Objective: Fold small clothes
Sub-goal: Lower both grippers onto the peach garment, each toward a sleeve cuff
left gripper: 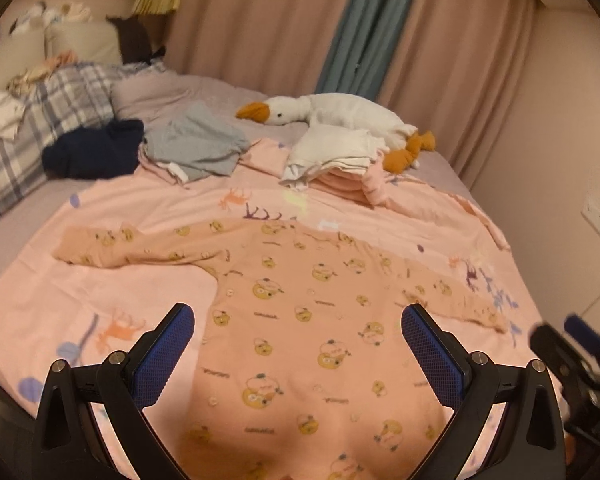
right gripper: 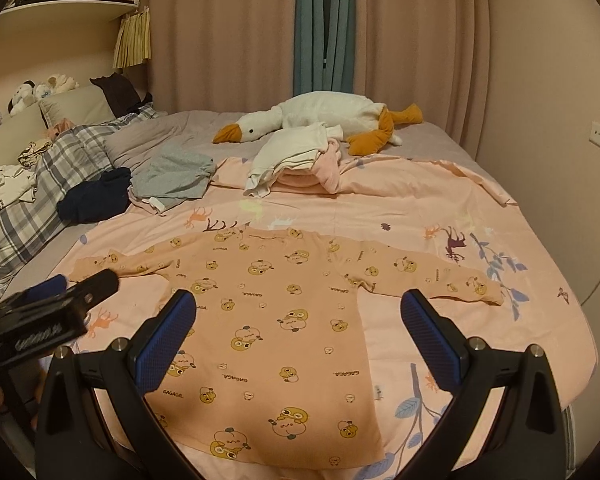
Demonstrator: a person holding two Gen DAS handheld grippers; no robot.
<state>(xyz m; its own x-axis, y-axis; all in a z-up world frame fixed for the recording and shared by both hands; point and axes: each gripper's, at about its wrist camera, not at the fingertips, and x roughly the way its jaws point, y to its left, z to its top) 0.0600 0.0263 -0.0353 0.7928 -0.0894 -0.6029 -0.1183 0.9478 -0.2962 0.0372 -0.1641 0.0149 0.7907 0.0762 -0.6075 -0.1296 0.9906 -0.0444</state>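
A small peach long-sleeved shirt (left gripper: 300, 320) with yellow cartoon prints lies flat on the pink bed cover, both sleeves spread out; it also shows in the right wrist view (right gripper: 268, 320). My left gripper (left gripper: 298, 314) is open and empty, hovering above the shirt's body near its hem. My right gripper (right gripper: 298, 304) is open and empty above the shirt's right half. The right gripper shows at the right edge of the left wrist view (left gripper: 572, 344); the left gripper shows at the left edge of the right wrist view (right gripper: 48, 312).
Behind the shirt lie a stack of folded white and pink clothes (right gripper: 296, 164), a grey garment (right gripper: 172, 178), a dark navy garment (right gripper: 96, 196) and a plush goose (right gripper: 320, 116). A plaid quilt (right gripper: 40, 184) and pillows are at the left. Curtains and wall stand behind.
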